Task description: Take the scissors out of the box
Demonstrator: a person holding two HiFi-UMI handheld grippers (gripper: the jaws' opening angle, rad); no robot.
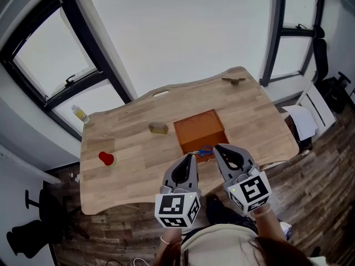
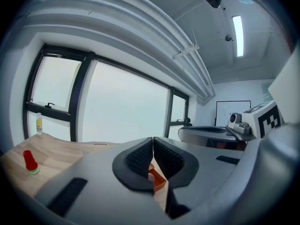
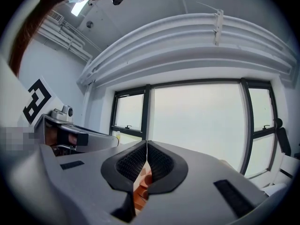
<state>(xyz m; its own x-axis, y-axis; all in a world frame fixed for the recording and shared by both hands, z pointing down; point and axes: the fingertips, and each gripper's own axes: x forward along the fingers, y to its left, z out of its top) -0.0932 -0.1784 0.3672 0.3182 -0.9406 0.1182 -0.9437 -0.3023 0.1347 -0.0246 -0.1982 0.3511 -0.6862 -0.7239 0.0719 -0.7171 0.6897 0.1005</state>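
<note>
wooden table (image 1: 133, 148) in the head view carries an orange box (image 1: 199, 129); blue-handled scissors (image 1: 204, 151) lie at its near edge, just beyond the left gripper (image 1: 191, 158) and right gripper (image 1: 219, 148). left gripper view: jaws pressed together, holding nothing. right gripper view: jaws likewise closed and empty.

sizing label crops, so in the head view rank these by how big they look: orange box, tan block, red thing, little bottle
1. orange box, by far largest.
2. tan block and red thing look about alike; no ranking.
3. little bottle, slimmest, though it lies beyond the table edge, likely farther away, so unsure.
</note>
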